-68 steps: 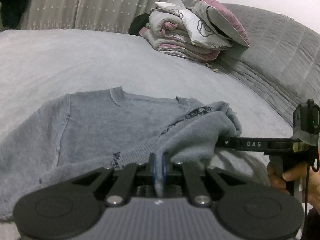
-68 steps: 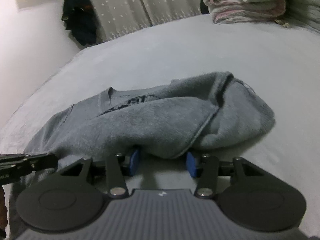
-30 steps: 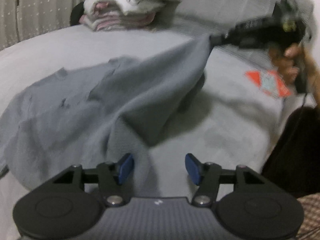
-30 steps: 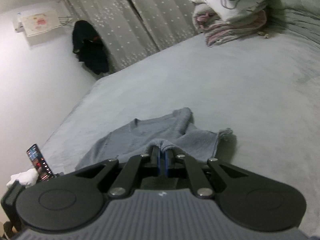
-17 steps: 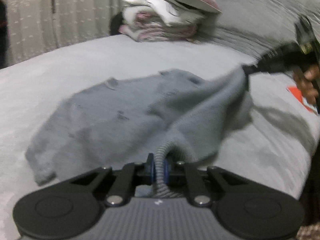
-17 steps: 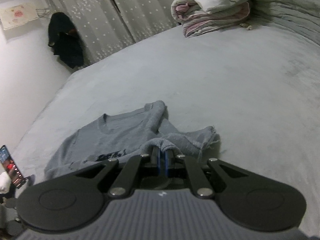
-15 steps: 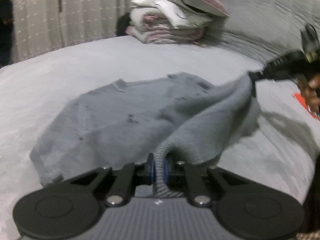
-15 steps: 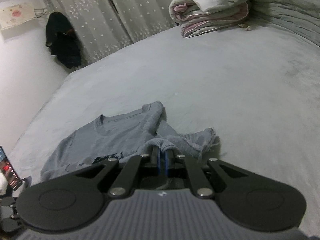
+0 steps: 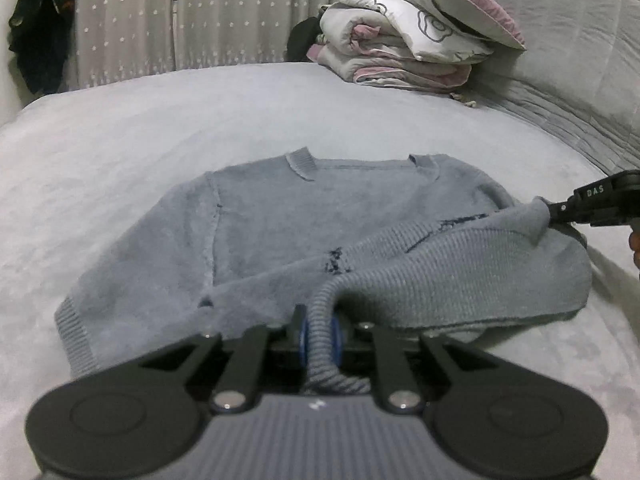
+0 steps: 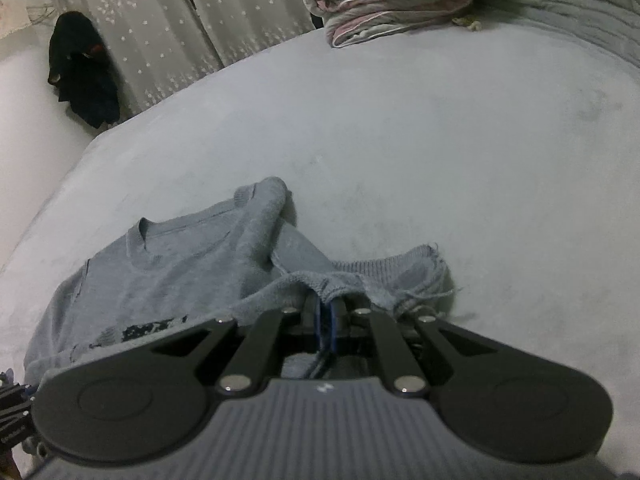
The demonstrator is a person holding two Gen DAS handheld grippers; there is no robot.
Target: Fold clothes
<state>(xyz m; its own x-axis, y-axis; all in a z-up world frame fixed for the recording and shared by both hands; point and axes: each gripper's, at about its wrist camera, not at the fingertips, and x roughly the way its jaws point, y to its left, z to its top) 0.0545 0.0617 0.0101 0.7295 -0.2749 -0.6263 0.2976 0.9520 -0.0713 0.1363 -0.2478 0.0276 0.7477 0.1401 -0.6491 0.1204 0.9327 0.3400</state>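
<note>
Grey bed (image 9: 120, 140) fills the room, curtains (image 9: 200, 20) and a bedding stack (image 9: 400, 52) at its far end. On it lies the sweater (image 9: 320, 216), neck far, hem raised near. Left tongs (image 9: 319, 340) have just closed and then eased a little, and pinch the ribbed hem; right tongs (image 10: 326, 320) are clamped on the hem's other corner. To my eye the bottom-up fold is under way; next, both corners should travel together toward the neck and be laid flat before release.
</note>
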